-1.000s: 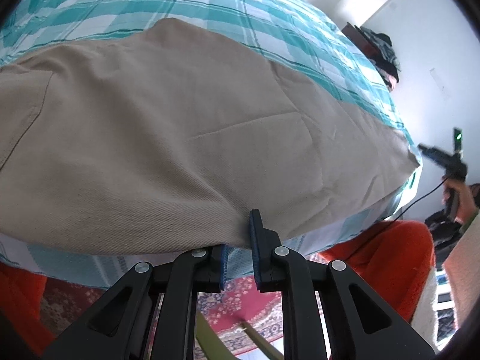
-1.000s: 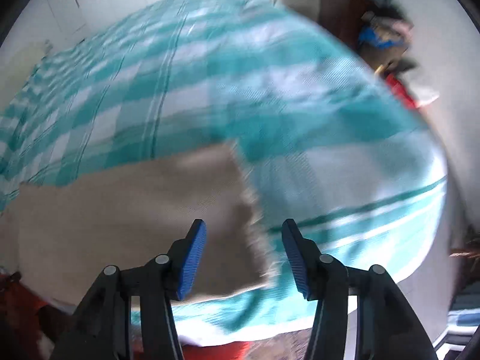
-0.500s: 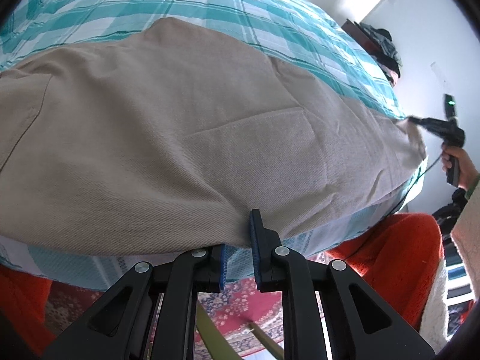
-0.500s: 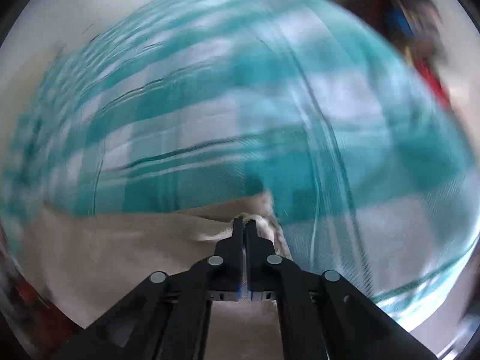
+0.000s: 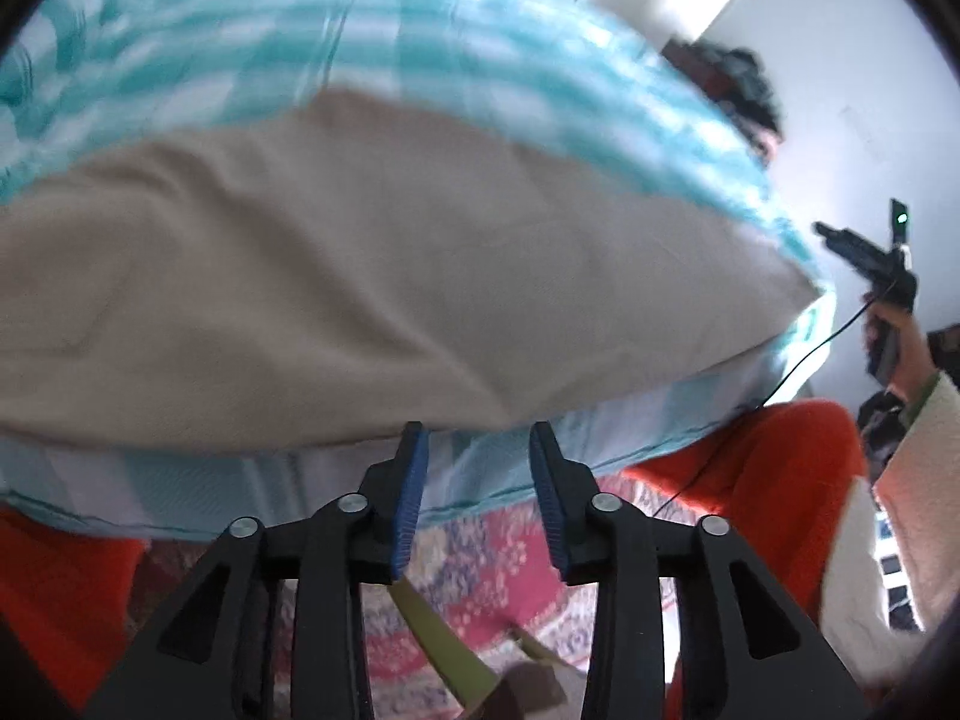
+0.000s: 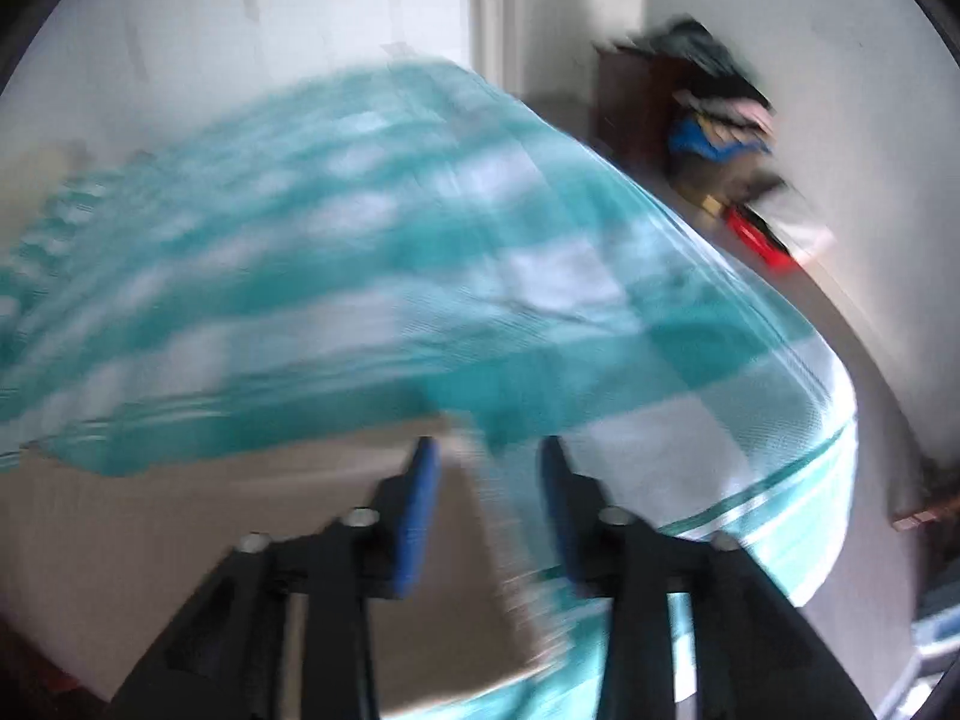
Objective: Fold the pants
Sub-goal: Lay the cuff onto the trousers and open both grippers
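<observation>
My left gripper [image 5: 477, 462] has its jaws opening, blue pads spread with nothing pinched between them; the near edge of the beige pants [image 5: 372, 276] lies just beyond and slightly above the fingertips, apart from them as far as I can tell. The pants spread flat ahead of that tool and off to both sides over the teal checked bedspread [image 5: 432, 60]. Below the fingers I see a patterned red rug [image 5: 480, 564]. Far to the right of the left tool, the right gripper [image 6: 489, 468] hangs past the pants' end. From its own blurred camera its jaws are opening too, pads apart, and the frayed pant hem [image 6: 486, 516] runs in the gap between them without being clamped, pants stretching leftward.
</observation>
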A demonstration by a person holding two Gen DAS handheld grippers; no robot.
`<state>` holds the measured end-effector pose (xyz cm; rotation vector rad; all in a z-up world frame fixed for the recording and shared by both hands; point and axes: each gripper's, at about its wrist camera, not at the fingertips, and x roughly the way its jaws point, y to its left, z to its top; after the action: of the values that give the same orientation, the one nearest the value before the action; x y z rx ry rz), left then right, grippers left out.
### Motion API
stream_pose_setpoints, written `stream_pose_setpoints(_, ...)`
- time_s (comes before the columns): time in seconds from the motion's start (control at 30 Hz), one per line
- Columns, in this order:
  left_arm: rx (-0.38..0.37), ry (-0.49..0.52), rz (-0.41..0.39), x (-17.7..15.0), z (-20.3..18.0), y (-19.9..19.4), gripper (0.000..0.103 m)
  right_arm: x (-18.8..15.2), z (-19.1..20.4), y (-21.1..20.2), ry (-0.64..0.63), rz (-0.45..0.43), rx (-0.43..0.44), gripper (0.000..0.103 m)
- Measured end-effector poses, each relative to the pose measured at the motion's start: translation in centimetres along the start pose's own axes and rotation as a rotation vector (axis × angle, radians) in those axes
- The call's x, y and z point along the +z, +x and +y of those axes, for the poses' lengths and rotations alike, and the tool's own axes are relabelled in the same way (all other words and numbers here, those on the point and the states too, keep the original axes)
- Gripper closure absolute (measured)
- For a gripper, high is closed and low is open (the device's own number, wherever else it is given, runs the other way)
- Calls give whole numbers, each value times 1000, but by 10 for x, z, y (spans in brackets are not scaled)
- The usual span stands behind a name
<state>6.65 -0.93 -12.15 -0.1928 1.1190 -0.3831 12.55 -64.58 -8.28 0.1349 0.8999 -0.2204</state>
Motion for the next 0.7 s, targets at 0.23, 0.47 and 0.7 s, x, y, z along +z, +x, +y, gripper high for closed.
stream_pose_setpoints(0.23,147,-64,-127,43,54,11,39,-50,133,-27,-70,37,336,39)
stream_pose_setpoints(0.47,277,17,-5,1,77,33,50,-131,175,37,146,164,401,39)
stream_pose_setpoints(0.7,277,-74,-116,8,91,5,28,-130,169,43,211,127,439,38)
